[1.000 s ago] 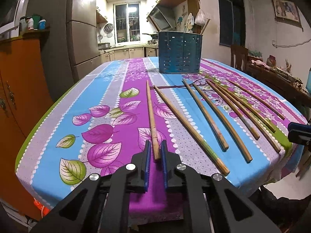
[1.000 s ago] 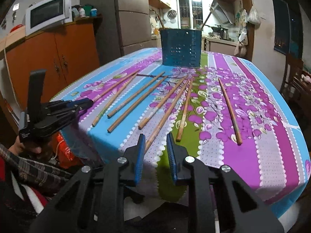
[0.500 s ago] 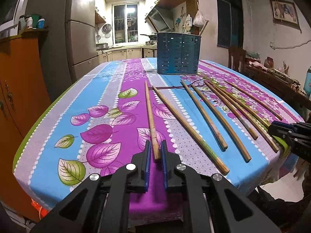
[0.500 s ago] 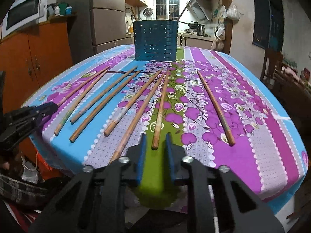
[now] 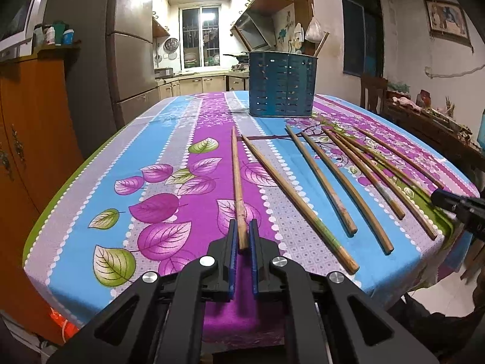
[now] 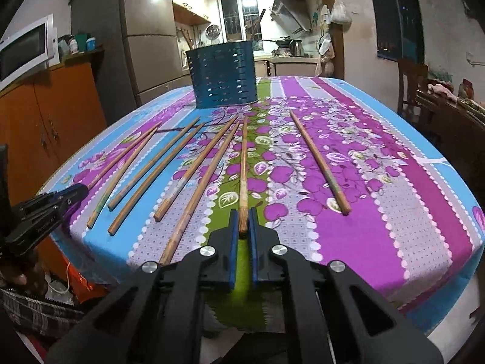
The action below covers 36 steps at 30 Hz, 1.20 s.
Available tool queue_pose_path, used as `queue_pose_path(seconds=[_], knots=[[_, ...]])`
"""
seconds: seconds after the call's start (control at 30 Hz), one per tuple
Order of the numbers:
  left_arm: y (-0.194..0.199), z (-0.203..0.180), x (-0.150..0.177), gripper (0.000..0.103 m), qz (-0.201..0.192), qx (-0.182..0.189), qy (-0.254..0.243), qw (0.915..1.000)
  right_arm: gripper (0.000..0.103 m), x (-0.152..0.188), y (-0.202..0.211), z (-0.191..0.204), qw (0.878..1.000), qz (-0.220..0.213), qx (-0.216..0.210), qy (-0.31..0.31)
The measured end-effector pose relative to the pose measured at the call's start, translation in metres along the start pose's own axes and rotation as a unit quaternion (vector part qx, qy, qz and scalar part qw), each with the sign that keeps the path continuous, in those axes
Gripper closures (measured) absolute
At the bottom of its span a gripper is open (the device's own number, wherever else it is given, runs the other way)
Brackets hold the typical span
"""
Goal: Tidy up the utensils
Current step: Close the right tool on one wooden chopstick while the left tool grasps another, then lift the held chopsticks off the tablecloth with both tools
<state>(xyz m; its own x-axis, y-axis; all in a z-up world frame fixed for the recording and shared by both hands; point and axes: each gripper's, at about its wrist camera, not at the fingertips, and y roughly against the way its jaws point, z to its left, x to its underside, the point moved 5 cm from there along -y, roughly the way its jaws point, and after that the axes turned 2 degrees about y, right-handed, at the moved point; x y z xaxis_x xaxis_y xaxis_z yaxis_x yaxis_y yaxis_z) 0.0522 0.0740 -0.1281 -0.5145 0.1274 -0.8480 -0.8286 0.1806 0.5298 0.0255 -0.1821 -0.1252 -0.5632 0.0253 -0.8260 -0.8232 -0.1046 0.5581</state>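
Observation:
Several wooden chopsticks lie fanned out on a flowered tablecloth (image 5: 169,157), thick ends towards me. At the far end stands a blue perforated utensil holder (image 5: 282,85) (image 6: 222,75). My left gripper (image 5: 242,233) has the thick end of the leftmost chopstick (image 5: 238,182) between its blue pads, and the jaws are closing the last bit on it. My right gripper (image 6: 242,221) is shut on the thick end of a chopstick (image 6: 243,166) that lies on the green stripe. Both chopsticks still rest on the cloth. Each gripper shows at the edge of the other's view: the right gripper (image 5: 454,204), the left gripper (image 6: 60,197).
An orange cabinet (image 6: 45,115) with a microwave (image 6: 27,48) and a tall fridge (image 5: 130,48) stand left of the table. A wooden chair (image 6: 410,85) and a cluttered side table (image 5: 430,118) are on the right. A checked sleeve (image 6: 36,312) shows at lower left.
My right gripper came forward and down to the table's edge, rolled, and closed on the near end of a chopstick. The left gripper stayed on its chopstick.

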Motion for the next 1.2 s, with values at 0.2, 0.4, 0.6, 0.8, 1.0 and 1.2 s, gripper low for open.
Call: queue_pose_path(seconds=[0.2,0.4,0.6,0.8,1.0,1.2], knots=[[0.004,-0.006,0.004,0.095,-0.007,-0.013,-0.024,0.9996,0.098,-0.005,0.008,-0.005,1.0,-0.012,0.002,-0.007],[0.007,-0.013,0.008,0.095,-0.015,-0.037,-0.047,0.9981,0.098,-0.003,0.009,-0.006,1.0,-0.004,-0.005,-0.004],[0.009,-0.011,0.01,0.094,-0.014,-0.034,-0.05,0.9981,0.098,-0.003,0.007,-0.007,1.0,0.001,-0.01,-0.006],[0.011,-0.008,0.012,0.092,-0.016,-0.027,-0.048,0.9984,0.098,-0.003,0.007,-0.007,1.0,0.001,-0.01,-0.004],[0.011,-0.007,0.013,0.095,-0.017,-0.014,-0.047,0.9987,0.098,-0.006,0.009,-0.008,1.0,-0.005,-0.009,-0.003],[0.016,0.0,0.0,0.096,-0.013,-0.008,-0.021,0.9997,0.098,-0.023,0.022,-0.013,1.0,-0.031,-0.003,0.001]])
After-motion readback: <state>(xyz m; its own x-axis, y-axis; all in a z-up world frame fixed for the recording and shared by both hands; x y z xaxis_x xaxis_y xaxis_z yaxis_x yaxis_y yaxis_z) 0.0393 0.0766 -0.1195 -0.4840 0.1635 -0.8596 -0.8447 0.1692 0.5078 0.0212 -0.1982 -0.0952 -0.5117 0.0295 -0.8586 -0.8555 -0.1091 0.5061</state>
